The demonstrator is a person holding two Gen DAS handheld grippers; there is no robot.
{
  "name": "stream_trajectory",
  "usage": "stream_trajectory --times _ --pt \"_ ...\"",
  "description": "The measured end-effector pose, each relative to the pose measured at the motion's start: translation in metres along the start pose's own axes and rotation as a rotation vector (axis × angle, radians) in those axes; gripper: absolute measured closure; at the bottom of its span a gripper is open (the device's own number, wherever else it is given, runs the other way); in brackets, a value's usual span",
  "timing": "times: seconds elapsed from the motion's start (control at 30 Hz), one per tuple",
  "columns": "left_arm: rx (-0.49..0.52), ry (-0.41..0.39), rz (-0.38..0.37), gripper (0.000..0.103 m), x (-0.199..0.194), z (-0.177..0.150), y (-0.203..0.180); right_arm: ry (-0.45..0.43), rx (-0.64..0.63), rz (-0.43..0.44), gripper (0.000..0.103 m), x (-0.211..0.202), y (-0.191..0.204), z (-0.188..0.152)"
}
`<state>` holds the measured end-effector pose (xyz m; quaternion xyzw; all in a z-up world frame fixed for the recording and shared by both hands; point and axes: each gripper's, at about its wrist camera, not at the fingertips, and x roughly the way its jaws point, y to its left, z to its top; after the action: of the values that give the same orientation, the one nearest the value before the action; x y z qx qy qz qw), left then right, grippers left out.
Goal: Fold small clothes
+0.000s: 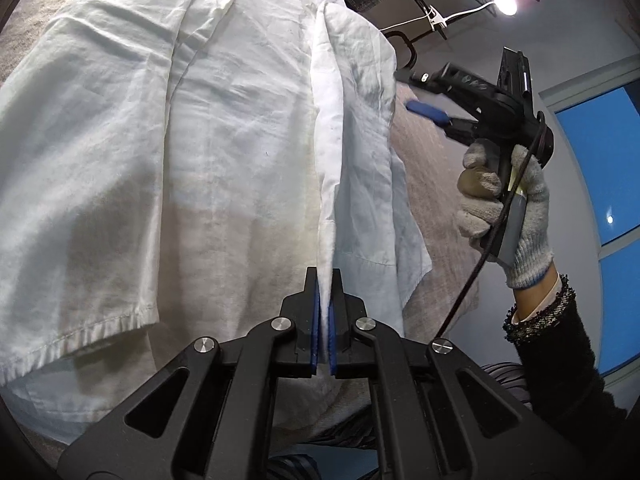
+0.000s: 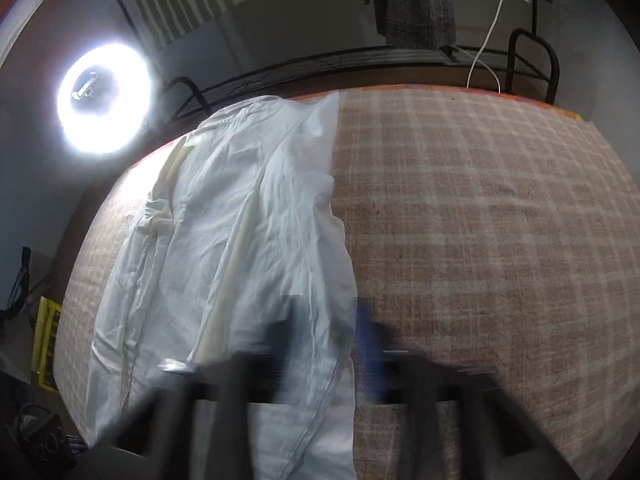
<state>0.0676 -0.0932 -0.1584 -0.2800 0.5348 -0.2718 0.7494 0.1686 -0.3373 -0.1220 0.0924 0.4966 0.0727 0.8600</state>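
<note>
One white shirt [image 1: 224, 128] was counted, spread along the left side of the plaid-covered bed [image 2: 480, 208], its hem near the front edge. Folding was judged barely begun — one long side panel had been turned inward, with the rest left. The left gripper [image 1: 325, 320] was clamped on that folded edge; the right gripper [image 1: 420, 92] was held open and empty — two grippers in all.

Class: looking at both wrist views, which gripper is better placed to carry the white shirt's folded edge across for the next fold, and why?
Left. The left gripper is shut on the white shirt's raised folded edge. The right gripper is open, empty, off the shirt's side.
</note>
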Motion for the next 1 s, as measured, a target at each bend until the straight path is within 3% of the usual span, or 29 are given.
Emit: stream_trajectory --times 0.03,0.1,0.13,0.17,0.27,0.43,0.5,0.63,0.7,0.77,0.9,1.0 --pt "0.0 0.001 0.002 0.102 0.002 0.001 0.0 -0.004 0.007 -0.001 0.032 0.001 -0.001 -0.001" --pt "-0.004 0.005 0.003 0.102 0.005 0.001 0.001 0.03 -0.001 -0.007 0.052 0.012 -0.001 -0.002" --pt "-0.007 0.006 0.001 0.102 0.008 0.004 0.0 0.052 -0.007 0.01 0.075 0.018 -0.001 -0.003" --pt "-0.007 0.006 -0.002 0.102 0.007 0.003 0.0 0.072 -0.013 0.021 0.09 0.025 0.0 -0.003" --pt "-0.023 0.006 -0.023 0.102 0.006 0.003 -0.003 0.086 -0.057 -0.016 0.103 0.035 0.008 0.0" --pt "-0.139 0.0 -0.144 0.102 0.006 0.002 -0.012 0.052 -0.134 -0.061 0.103 0.024 0.015 0.016" --pt "-0.151 0.003 -0.155 0.102 0.014 0.0 -0.017 0.043 -0.146 -0.075 0.103 0.024 0.015 0.021" --pt "-0.072 0.0 -0.015 0.102 0.024 -0.01 -0.02 0.077 -0.139 -0.101 0.102 0.041 0.011 0.021" --pt "-0.03 -0.013 0.032 0.102 0.018 -0.012 -0.026 0.102 -0.149 -0.119 0.094 0.046 0.009 0.018" --pt "0.033 -0.041 0.095 0.102 0.009 -0.015 -0.036 0.091 -0.125 -0.121 0.072 0.039 0.002 0.017" --pt "0.151 -0.124 0.175 0.102 -0.016 -0.024 -0.058 0.033 -0.026 -0.046 0.071 0.004 -0.025 0.01" --pt "0.227 -0.15 0.183 0.102 -0.021 -0.026 -0.075 -0.02 0.026 0.024 0.071 -0.033 -0.044 -0.003"
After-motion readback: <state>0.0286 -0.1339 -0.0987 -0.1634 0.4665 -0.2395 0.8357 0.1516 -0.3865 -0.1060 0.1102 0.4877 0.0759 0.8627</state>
